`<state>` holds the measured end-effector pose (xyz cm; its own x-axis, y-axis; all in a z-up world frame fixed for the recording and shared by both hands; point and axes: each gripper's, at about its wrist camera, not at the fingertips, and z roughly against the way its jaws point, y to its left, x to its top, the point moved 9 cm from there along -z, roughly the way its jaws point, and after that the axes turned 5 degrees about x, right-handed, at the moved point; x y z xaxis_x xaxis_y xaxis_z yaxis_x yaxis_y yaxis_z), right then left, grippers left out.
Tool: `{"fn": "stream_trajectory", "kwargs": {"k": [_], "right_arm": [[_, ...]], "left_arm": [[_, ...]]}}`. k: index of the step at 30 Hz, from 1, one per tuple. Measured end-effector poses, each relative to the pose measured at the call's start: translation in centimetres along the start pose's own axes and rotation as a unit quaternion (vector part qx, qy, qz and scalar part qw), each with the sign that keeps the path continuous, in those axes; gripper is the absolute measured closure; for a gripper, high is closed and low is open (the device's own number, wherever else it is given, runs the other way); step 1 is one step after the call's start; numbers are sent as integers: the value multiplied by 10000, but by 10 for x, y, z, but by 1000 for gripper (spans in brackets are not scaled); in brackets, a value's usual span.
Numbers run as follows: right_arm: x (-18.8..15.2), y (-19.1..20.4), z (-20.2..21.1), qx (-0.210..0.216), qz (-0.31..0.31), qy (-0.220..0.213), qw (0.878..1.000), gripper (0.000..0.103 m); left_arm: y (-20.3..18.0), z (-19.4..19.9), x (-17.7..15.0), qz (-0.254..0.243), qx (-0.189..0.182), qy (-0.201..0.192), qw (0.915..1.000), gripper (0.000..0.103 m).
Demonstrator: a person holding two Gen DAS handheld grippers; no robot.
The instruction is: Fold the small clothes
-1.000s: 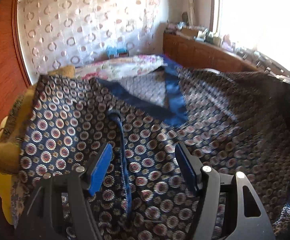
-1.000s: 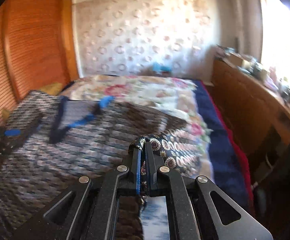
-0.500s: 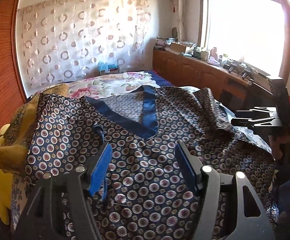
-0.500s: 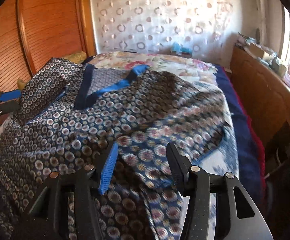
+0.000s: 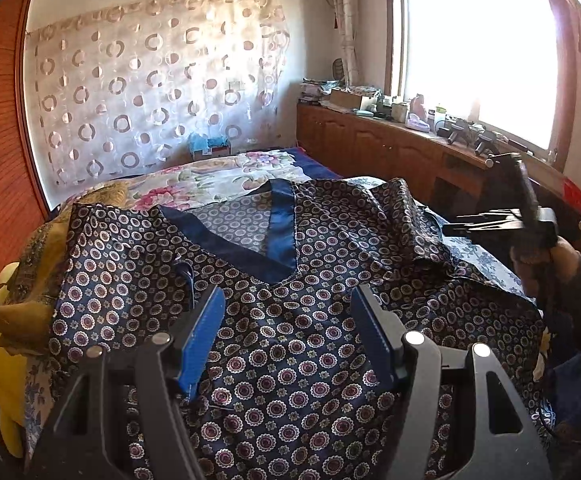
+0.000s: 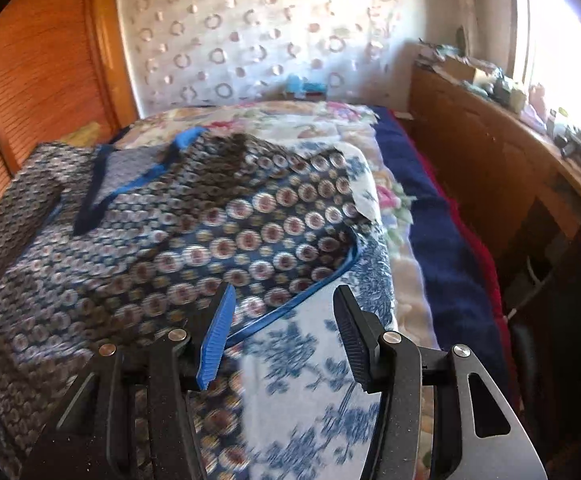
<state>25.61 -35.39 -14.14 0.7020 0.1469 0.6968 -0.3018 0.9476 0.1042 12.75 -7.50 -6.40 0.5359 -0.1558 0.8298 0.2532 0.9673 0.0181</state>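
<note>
A dark navy top (image 5: 330, 240) with round flower prints and a blue V-neck band (image 5: 282, 220) lies spread flat on the bed. My left gripper (image 5: 288, 316) hovers open above its chest area, with nothing between the blue pads (image 5: 204, 332). At the right edge of the left wrist view, a hand holds my right gripper (image 5: 456, 227) beside the top's right sleeve. In the right wrist view the top (image 6: 210, 240) fills the left half. There my right gripper (image 6: 282, 320) stands open over its blue-piped hem, gripping nothing.
A blue-and-white floral sheet (image 6: 310, 360) lies under the top, with a flowered bedspread (image 5: 218, 176) behind and a dark blue blanket (image 6: 442, 240) along the right side. Yellow-brown cloth (image 5: 14, 300) is piled at the left. A cluttered wooden cabinet (image 5: 390, 148) runs under the window.
My right gripper opened and let go of the top's edge, then sank toward the bed. The top dropped from taut to lying flat. My left gripper drew back and upward, staying open.
</note>
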Motion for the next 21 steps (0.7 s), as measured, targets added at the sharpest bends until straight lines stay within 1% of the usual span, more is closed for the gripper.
{"fn": "stream_trajectory", "kwargs": {"k": [3,7,12,15,18,19,20,21], "right_arm": [[2,-12,-18,-98,-123,165,9997,51],[6,-24,-31,-184,-277,265,9991,51],[8,-30,-41,-328,-225,397,9984,51],[9,-31,-45,-402,-152,404,9983,51],[11,-31,-48,-428,-125,396,9982,53],[12,-30,-49,-402,-124,394,9983,63],[13,-30,-49,-375,-108,378,9985,76],[14,-28,-50,-351,-69,373,9987,83]], "left_arm": [[0,0,0,-3,15,-3,10000,37],[1,1,-1,12,37,-7,10000,37],[4,0,-3,54,45,9,10000,37],[8,-2,-5,109,46,30,9999,37],[11,-4,-7,160,68,60,9998,37],[12,-4,-7,176,70,60,9998,37],[13,-4,-7,187,73,60,9998,37],[14,-4,-7,196,78,58,9998,37]]}}
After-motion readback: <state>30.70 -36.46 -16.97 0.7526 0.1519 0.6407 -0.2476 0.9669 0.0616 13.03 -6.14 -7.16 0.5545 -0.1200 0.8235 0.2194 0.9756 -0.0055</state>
